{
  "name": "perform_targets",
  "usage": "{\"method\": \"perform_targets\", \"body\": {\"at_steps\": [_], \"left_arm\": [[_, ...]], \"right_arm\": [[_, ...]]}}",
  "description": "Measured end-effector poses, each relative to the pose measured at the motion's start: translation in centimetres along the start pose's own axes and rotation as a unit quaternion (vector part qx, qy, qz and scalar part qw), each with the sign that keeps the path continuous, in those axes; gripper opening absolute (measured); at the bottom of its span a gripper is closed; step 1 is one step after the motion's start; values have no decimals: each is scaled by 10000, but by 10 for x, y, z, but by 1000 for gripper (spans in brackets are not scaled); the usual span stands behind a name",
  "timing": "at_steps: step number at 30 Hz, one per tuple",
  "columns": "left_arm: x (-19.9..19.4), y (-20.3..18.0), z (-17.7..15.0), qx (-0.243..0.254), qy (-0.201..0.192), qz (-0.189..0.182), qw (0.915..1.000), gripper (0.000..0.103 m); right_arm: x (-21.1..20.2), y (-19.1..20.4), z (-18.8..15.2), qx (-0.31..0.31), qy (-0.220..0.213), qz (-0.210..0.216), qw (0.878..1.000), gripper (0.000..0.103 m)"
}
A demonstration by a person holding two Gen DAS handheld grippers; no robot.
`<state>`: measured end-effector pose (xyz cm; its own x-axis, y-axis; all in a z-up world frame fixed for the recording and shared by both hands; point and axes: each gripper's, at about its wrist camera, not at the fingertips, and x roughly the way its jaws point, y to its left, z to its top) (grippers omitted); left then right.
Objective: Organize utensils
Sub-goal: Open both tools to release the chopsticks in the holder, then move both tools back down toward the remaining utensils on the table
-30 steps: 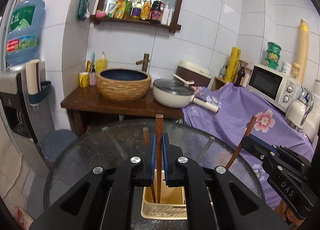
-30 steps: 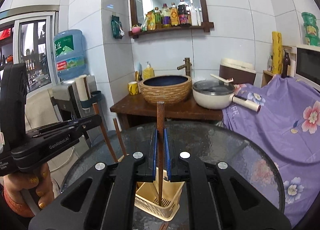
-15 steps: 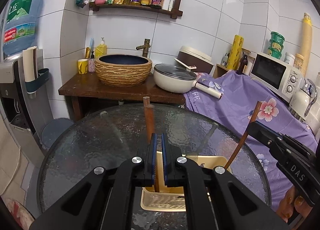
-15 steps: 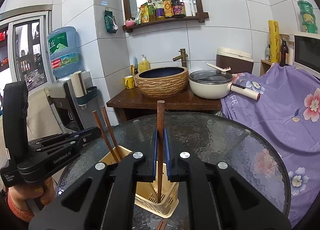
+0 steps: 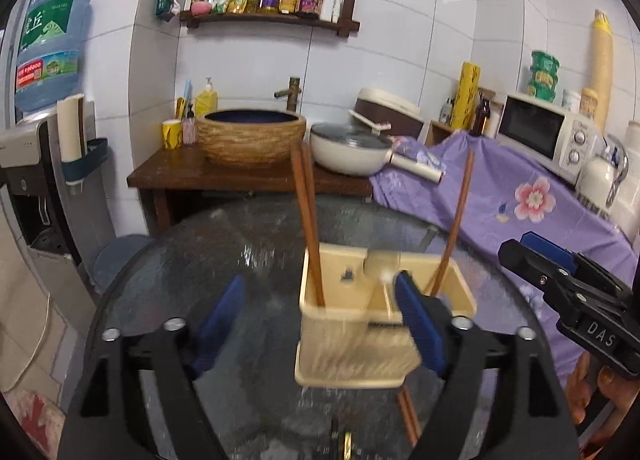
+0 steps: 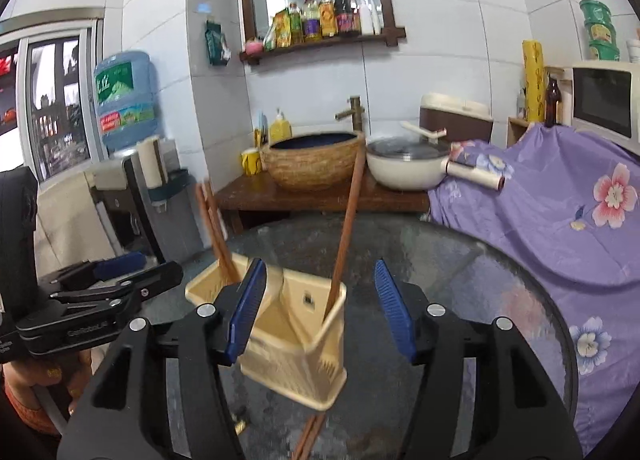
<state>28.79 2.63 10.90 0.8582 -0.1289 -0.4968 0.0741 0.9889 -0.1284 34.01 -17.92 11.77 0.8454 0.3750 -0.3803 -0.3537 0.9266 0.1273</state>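
Nearest the left camera, the left tool (image 5: 320,324) has its blue pads spread wide and holds nothing; its right pad overlaps the cream utensil holder (image 5: 360,344) in view, contact uncertain. Nearest the right camera, the right tool (image 6: 320,308) is equally wide and empty, the holder between its pads. On the glass surface (image 5: 248,244) in front of the holder lie 2 loose chopsticks (image 5: 408,412). Inside the holder, 2 chopsticks (image 5: 306,220) lean in the left compartment and 1 chopstick (image 5: 456,220) in the right. Risk, as I judge it: reaching low for the loose pair could nudge the light holder and tip it, spilling the leaning sticks.
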Motion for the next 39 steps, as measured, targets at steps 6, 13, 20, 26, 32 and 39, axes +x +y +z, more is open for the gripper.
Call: {"method": "perform_targets", "body": {"at_steps": [6, 13, 20, 26, 32, 39], "left_arm": [[-2, 4, -65, 315, 582, 127, 9977, 75], [12, 13, -115, 440, 1318, 79, 9903, 35], [23, 14, -136, 422, 1684, -110, 9848, 18], [23, 10, -148, 455, 1776, -174, 9829, 16], [24, 6, -150, 395, 1858, -329, 9812, 16], [28, 2, -150, 304, 1933, -464, 9796, 16]], "right_arm": [[-6, 5, -76, -156, 702, -198, 9972, 57], [-3, 16, -143, -417, 1419, -368, 9883, 50], [4, 15, -174, -66, 1907, -221, 9814, 35], [3, 19, -183, -31, 2031, -162, 9790, 33], [7, 26, -187, -102, 2169, -191, 9760, 29], [8, 30, -189, -166, 2244, -188, 9742, 27]]}}
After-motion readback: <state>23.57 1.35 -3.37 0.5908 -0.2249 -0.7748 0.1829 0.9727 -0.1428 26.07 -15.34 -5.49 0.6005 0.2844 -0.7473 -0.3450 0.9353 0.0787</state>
